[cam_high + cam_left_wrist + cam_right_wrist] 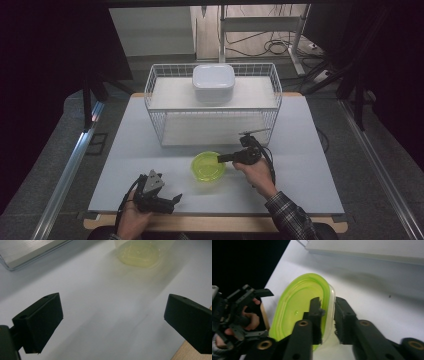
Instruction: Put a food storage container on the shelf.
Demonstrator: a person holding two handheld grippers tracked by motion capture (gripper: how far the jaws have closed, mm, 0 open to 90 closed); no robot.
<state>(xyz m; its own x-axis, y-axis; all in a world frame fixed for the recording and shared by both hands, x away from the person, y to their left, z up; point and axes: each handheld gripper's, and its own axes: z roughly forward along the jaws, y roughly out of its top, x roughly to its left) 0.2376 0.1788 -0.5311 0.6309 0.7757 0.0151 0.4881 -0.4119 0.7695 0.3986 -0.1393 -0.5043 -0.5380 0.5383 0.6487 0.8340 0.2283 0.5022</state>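
My left gripper (176,199) sits nearest me, close to the front edge of the white table (310,170), its jaws spread wide with nothing between them. Through its own view the bare tabletop runs open ahead of the jaws all the way to the green container (138,252), and the table's wooden lip shows just under the right-hand jaw.

Farther in, my right gripper (327,315) is pinched narrow on the near-right rim of the green container (299,306), one jaw inside the bowl, one outside the wall. The container (208,167) rests on the table about mid-width, with free surface to its left, right and front.

Beyond it stands the wire basket (160,107), its front face near the container but apart. A white lidded box (214,82) sits on top, toward the back.
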